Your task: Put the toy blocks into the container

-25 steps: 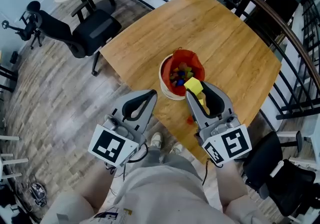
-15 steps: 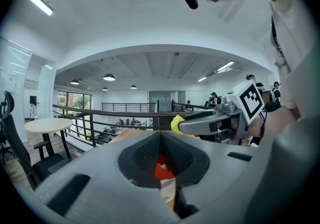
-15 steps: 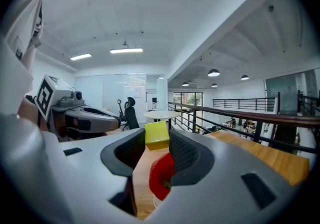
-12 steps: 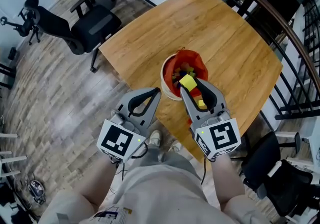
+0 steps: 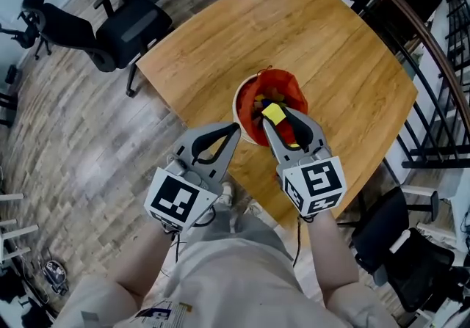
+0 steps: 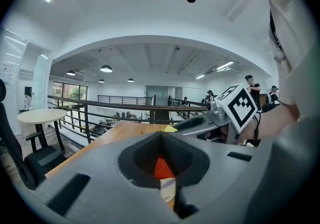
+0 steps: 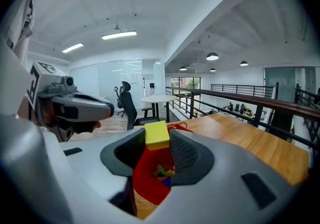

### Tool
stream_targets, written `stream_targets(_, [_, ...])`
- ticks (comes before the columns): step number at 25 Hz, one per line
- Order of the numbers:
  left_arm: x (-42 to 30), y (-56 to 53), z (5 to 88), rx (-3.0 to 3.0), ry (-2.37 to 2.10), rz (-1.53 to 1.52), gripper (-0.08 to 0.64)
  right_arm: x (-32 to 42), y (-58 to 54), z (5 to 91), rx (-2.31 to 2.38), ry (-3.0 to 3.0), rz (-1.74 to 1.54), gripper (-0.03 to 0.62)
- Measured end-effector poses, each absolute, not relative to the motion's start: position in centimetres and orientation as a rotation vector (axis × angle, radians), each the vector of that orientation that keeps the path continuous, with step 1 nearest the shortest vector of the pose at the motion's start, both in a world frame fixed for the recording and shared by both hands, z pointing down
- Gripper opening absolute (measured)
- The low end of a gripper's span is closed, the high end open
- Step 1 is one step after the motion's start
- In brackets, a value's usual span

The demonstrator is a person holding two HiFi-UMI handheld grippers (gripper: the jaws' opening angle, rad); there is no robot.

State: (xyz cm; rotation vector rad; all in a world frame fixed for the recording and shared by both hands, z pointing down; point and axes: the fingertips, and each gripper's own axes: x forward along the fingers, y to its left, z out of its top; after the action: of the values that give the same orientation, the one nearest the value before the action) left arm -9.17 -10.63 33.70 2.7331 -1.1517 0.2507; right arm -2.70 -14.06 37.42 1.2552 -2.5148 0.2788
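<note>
We hold our left gripper (image 5: 235,128) just left of the container (image 5: 238,112), near its rim. Its fingers are pressed together, with nothing between them. The container is white with a red bag (image 5: 283,88) inside. It stands on the wood table (image 5: 338,40), near the edge by us. Little blocks (image 7: 161,172) of many colours lie in the bag. Our right gripper (image 5: 277,118) is over the container's near side. Its fingers pinch a yellow block (image 7: 157,135). That block hangs above the open bag, not in it.
</note>
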Motion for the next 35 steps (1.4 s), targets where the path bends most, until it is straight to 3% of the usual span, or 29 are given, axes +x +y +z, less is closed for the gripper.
stream_targets(17, [-8.8,-13.0,37.2,2.703,-1.061,0.256,0.012,-2.0,-15.1,46.4,1.105,-2.244,0.503,0.153])
stream_targets(35, [-9.1,-13.3,38.2,2.711,-1.040,0.258,0.012,-2.3,-14.7,48.4,1.025,-2.173,0.543,0.155])
